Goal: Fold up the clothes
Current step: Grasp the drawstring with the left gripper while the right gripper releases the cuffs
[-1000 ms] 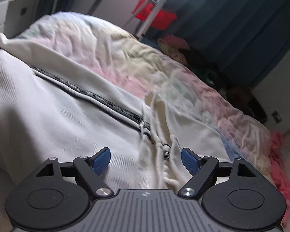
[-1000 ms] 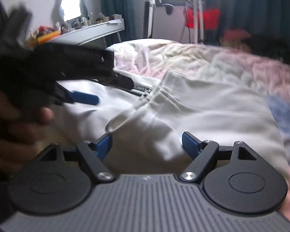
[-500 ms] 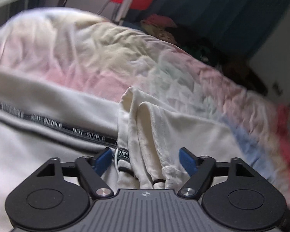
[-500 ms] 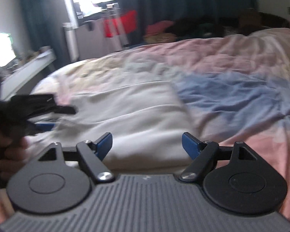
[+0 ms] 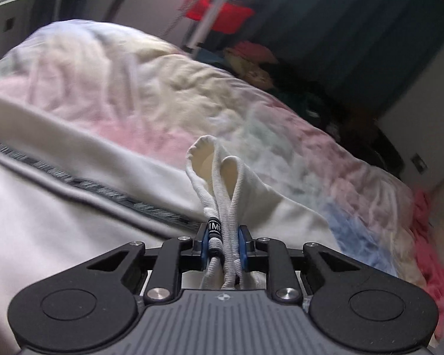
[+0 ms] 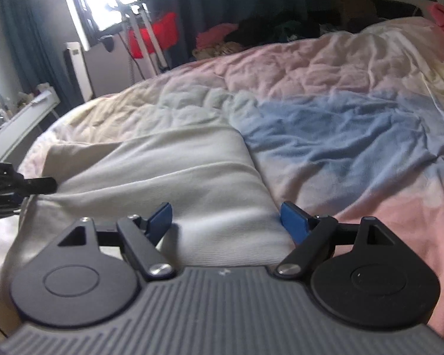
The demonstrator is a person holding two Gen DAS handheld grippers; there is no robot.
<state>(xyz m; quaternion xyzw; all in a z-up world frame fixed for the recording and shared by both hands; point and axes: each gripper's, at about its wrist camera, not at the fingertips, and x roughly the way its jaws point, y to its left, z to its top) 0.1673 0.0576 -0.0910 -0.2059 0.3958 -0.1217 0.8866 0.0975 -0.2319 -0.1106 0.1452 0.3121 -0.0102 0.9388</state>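
A cream garment (image 5: 74, 207) with a black lettered stripe (image 5: 109, 195) lies on the bed. My left gripper (image 5: 222, 244) is shut on its bunched ribbed hem (image 5: 219, 189), which stands up between the blue pads. In the right wrist view the same garment (image 6: 162, 183) lies folded in front of me. My right gripper (image 6: 226, 219) is open just above the garment's near right corner, nothing between its fingers. The left gripper's black body (image 6: 11, 186) shows at the left edge of that view.
The bed has a rumpled pastel quilt (image 6: 340, 136) in pink, blue and cream. A white desk (image 6: 20, 124) stands left. A metal stand with a red item (image 6: 151, 38) and a clothes pile (image 6: 251, 35) are behind the bed, by dark curtains.
My left gripper has closed on the garment's bunched hem; it was open before. My right gripper swung right toward the garment's near right corner and stays open.
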